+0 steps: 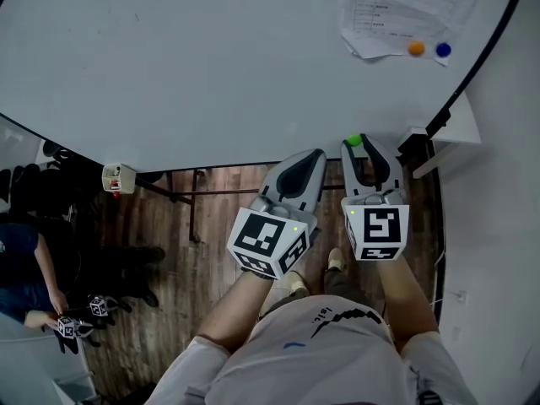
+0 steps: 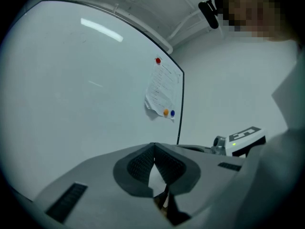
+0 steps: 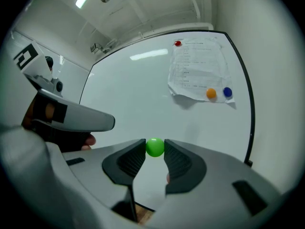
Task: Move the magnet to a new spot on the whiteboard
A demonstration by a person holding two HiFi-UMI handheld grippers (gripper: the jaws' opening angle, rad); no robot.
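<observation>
A round green magnet sits clamped between the tips of my right gripper, held just off the lower edge of the whiteboard. In the head view the green magnet shows at the tip of the right gripper, below the whiteboard. My left gripper hangs beside it, shut and empty. In its own view the left gripper has its jaws pressed together at the tips, pointing at the whiteboard.
A sheet of paper is pinned at the board's right by an orange magnet, a blue magnet and a red magnet. Wooden floor and the board's stand lie below. Another person with grippers stands at the left.
</observation>
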